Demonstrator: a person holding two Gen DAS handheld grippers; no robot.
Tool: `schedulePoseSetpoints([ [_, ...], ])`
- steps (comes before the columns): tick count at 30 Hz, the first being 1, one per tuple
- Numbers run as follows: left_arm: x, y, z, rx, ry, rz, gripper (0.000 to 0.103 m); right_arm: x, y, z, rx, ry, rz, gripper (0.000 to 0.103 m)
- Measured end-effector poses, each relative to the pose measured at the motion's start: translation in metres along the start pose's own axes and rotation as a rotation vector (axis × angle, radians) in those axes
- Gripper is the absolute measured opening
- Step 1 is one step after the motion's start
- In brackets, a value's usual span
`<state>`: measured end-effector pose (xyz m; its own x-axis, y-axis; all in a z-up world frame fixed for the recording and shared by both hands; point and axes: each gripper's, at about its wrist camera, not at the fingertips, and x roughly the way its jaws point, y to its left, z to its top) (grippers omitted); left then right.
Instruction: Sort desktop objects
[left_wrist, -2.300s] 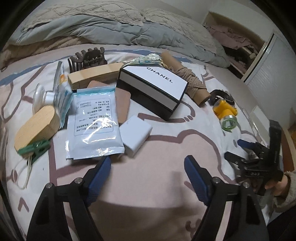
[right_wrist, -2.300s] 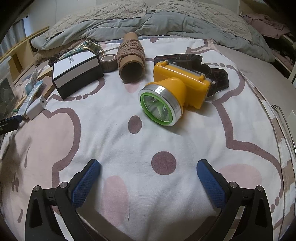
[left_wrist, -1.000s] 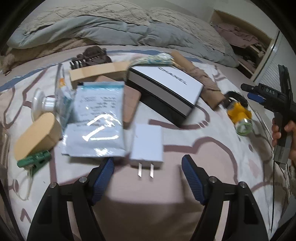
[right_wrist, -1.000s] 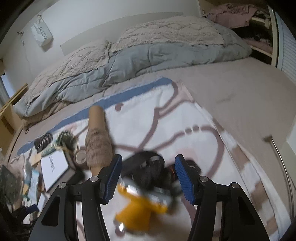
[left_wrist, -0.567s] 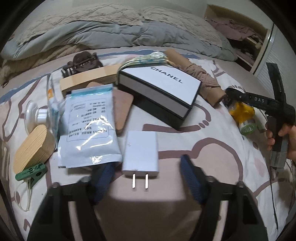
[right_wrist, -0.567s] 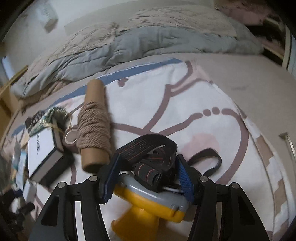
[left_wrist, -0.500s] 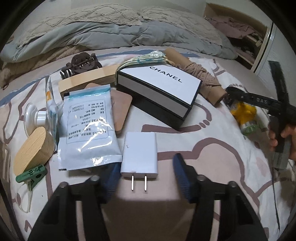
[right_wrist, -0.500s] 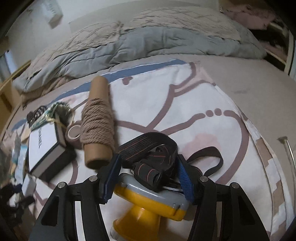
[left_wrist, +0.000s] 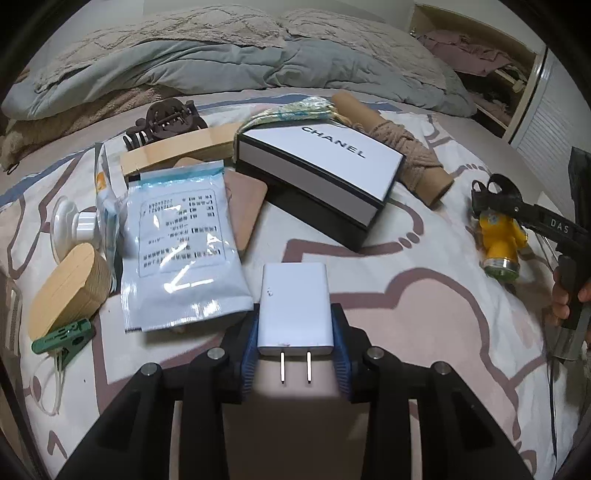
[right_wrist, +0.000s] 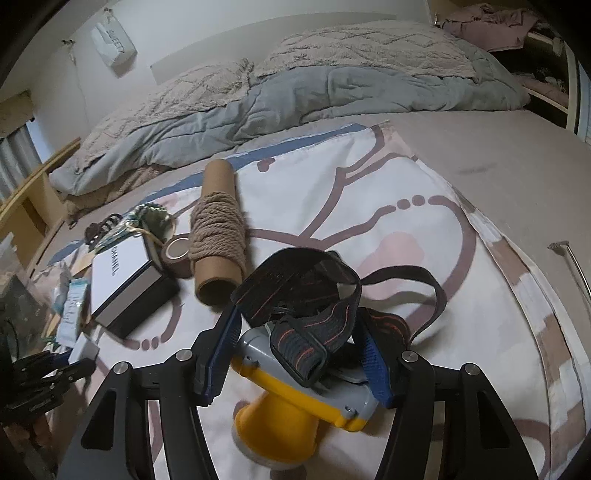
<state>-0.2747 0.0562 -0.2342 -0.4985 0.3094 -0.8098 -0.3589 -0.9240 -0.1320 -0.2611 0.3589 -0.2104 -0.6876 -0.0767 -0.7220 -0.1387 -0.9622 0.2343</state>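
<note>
Rt gripper (right_wrist: 295, 354) clamped on yellow headlamp (right_wrist: 295, 402) w/ strap, on bedsheet (right_wrist: 388, 206) nr rope spool (right_wrist: 218, 236). Lt gripper (left_wrist: 294, 345) pinching white charger (left_wrist: 293, 306) beside blue pouch (left_wrist: 177, 243). Lift straight up, mind dangling strap, avoid dragging pouch.

Left tool (left_wrist: 295, 354): black angular frame, silver screws, blue ribbed pads. Right tool (right_wrist: 299, 354): matching black frame, silver screws, blue ribbed pads; "DAS" in white on its arm. Bare-skinned hand (left_wrist: 570, 295) gripping handle.
</note>
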Motion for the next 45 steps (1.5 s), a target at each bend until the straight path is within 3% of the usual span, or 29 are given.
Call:
schedulePoseSetpoints([
  [6,-0.012,-0.009,-0.013,0.027,0.017,-0.036,0.036,-0.019,0.011,-0.012,-0.069,-0.029,-0.009,0.064],
  [8,-0.017,-0.012,-0.018,0.039,0.028,-0.051,0.036,-0.012,0.018,-0.02,-0.154,0.024,-0.134,0.068],
  [9,-0.019,-0.014,-0.02,0.045,0.034,-0.059,0.036,-0.007,0.015,-0.03,-0.151,0.046,-0.156,0.069],
  [12,-0.025,-0.019,-0.028,0.072,0.044,-0.087,0.036,-0.023,0.001,-0.038,-0.059,0.007,-0.098,0.069],
  [18,-0.033,-0.026,-0.041,0.116,0.062,-0.121,0.036,-0.042,0.006,-0.047,-0.102,-0.004,-0.051,0.069],
  [25,-0.043,-0.029,-0.053,0.136,0.076,-0.149,0.036,-0.06,0.003,-0.053,-0.064,0.023,0.05,0.069],
  [30,-0.044,-0.032,-0.056,0.148,0.081,-0.154,0.036,-0.079,0.016,-0.055,-0.06,0.011,0.154,0.069],
  [36,-0.046,-0.033,-0.061,0.17,0.085,-0.153,0.036,-0.095,0.051,-0.062,-0.164,0.024,0.28,0.069],
  [39,-0.047,-0.033,-0.065,0.181,0.086,-0.155,0.036,-0.099,0.07,-0.072,-0.221,0.086,0.387,0.068],
  [41,-0.047,-0.033,-0.066,0.188,0.086,-0.155,0.036,-0.095,0.083,-0.083,-0.249,0.188,0.465,0.068],
  [42,-0.048,-0.033,-0.067,0.191,0.086,-0.155,0.036,-0.091,0.091,-0.092,-0.275,0.252,0.472,0.068],
  [45,-0.049,-0.032,-0.069,0.197,0.085,-0.157,0.036,-0.089,0.106,-0.114,-0.37,0.332,0.463,0.068],
])
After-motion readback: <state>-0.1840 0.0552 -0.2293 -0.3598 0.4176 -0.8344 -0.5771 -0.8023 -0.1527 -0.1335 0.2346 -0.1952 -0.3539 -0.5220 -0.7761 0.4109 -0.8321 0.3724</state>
